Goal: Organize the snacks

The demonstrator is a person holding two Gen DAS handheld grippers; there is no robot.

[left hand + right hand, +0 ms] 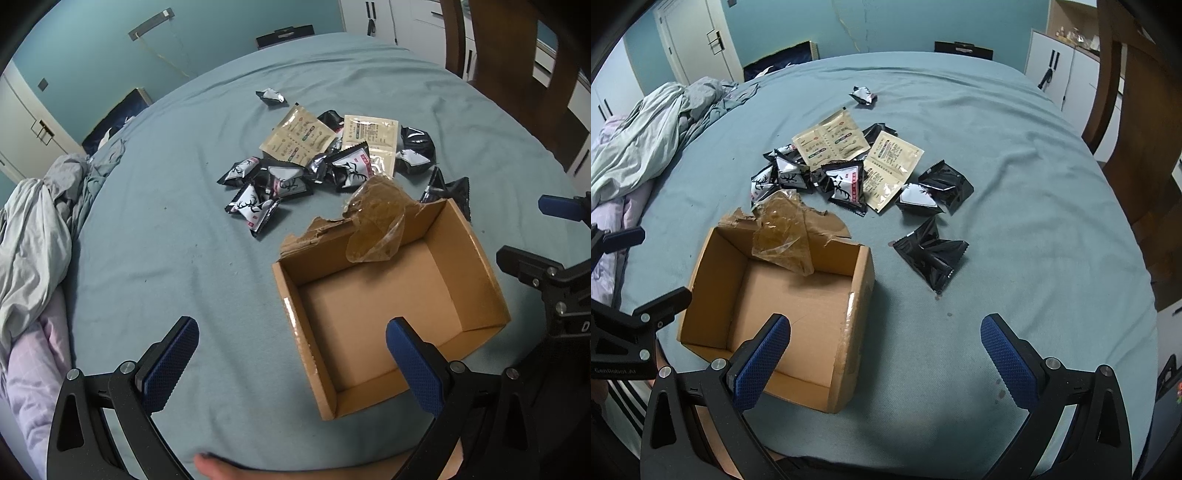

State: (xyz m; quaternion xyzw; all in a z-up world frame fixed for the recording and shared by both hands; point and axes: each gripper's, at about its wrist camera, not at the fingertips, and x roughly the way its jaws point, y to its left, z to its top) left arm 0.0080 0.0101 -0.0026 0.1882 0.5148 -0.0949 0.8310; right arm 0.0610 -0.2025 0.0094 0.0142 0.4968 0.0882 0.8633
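Nothing is yet packed: the open brown cardboard box [783, 314] at lower left lies empty. Black-and-white foil snack packets [846, 184] are heaped mid-frame. Both the left gripper [291, 358] and right gripper [886, 354] are spread wide, empty; a packet is judged next to be reached.

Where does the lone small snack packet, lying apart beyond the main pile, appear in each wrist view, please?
Left wrist view: the lone snack packet lies upper centre on the bed, beyond the pile's far left edge.
Right wrist view: the lone snack packet lies upper centre, beyond the pile, slightly right of the nearest beige sachet.
Shared landmark: the open cardboard box, with nothing inside, nearer the cameras than the pile.
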